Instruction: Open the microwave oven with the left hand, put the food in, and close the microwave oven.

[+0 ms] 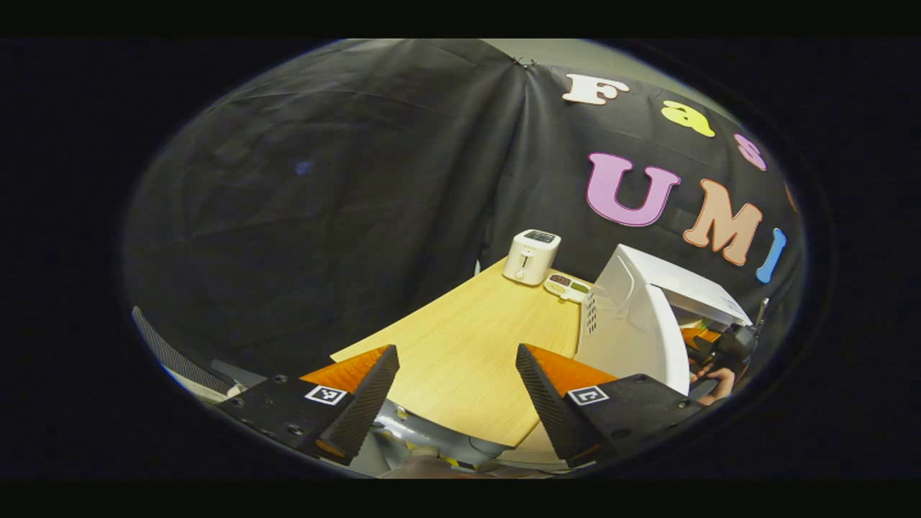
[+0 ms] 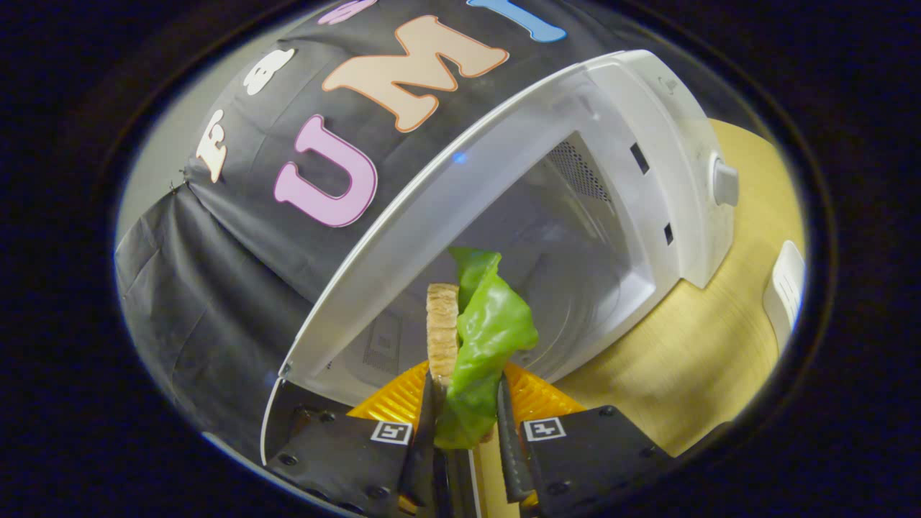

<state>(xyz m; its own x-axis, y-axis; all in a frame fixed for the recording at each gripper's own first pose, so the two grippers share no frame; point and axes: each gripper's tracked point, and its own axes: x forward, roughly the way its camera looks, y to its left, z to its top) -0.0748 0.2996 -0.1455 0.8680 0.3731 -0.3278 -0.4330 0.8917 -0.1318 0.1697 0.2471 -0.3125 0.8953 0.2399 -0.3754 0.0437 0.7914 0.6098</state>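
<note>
Left tool agape, right tool clamped

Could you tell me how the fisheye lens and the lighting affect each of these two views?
Left gripper view: the straight table edge bows into a curve, and the microwave leans near the rim; light is even, with no strong glare. Right gripper view: the microwave's top edge arcs, its cavity is shaded grey, and the food in the right gripper is bright and sharp.

The microwave stands open, its cavity bare ahead of the held food. On the table, bare wood lies ahead; a toaster and tray occupy the far edge.
</note>
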